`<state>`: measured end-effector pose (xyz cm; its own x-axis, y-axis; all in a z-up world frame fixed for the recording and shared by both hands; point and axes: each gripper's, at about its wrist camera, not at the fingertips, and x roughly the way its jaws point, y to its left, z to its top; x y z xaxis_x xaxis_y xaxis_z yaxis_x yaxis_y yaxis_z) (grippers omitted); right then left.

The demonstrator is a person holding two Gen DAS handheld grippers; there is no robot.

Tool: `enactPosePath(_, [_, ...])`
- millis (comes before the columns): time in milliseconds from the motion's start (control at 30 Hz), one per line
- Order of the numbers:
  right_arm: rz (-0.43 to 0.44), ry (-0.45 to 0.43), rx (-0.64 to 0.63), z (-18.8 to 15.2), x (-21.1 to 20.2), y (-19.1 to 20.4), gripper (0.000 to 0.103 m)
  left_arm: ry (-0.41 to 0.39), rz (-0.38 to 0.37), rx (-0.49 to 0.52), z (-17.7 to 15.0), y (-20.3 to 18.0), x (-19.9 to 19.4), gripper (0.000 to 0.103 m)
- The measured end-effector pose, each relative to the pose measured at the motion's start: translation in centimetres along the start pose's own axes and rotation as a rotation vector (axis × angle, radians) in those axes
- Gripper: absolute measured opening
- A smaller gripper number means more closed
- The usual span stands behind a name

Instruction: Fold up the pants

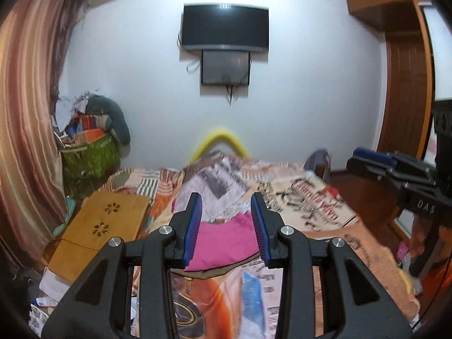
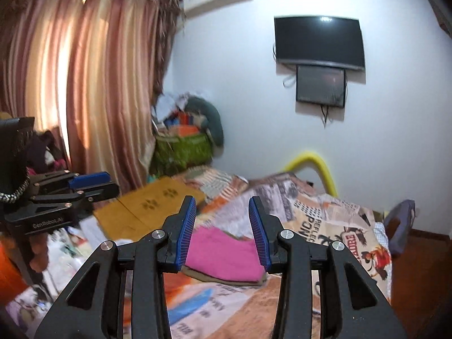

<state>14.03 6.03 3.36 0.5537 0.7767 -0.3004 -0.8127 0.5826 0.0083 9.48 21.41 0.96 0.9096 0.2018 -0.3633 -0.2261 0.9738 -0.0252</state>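
Folded pink pants (image 1: 224,243) lie on a folded olive-brown garment (image 1: 209,273) on the patterned bedspread (image 1: 316,206). My left gripper (image 1: 226,227) is open and empty, held above the bed with the pink pants seen between its blue pads. In the right wrist view the pink pants (image 2: 223,254) sit on the olive garment (image 2: 226,281), and my right gripper (image 2: 222,231) is open and empty above them. The right gripper shows at the right edge of the left wrist view (image 1: 395,169); the left gripper shows at the left edge of the right wrist view (image 2: 70,189).
A wooden lap tray (image 1: 104,226) lies on the bed's left side. A green basket of clutter (image 1: 90,152) stands in the corner by the curtain (image 1: 25,113). A yellow bed rail (image 1: 220,141), a wall TV (image 1: 224,29) and a wooden wardrobe (image 1: 404,84) surround the bed.
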Motion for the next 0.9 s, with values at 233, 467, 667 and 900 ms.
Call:
enactPosePath(233, [0.002,-0.085,0.058,-2.4,-4.8,2.9,0.035,-0.117,0.010,-0.001,-1.7,-2.6,-7.8,0.036])
enactPosePath(467, [-0.046,-0.105,0.063,-3.5,-6.8,4.0,0.052,-0.156,0.012,-0.033,-3.7,-3.4,-11.1,0.071])
enactPosePath(667, [-0.066,-0.124,0.079,-3.7,-8.0,4.4,0.074,-0.174,0.039,-0.037,-4.5,-3.5,-12.2,0.086])
enactPosePath(900, [-0.099,-0.163,0.087,-3.9,-9.0,4.8,0.096,-0.206,0.061,-0.023,-5.3,-3.8,-13.4,0.101])
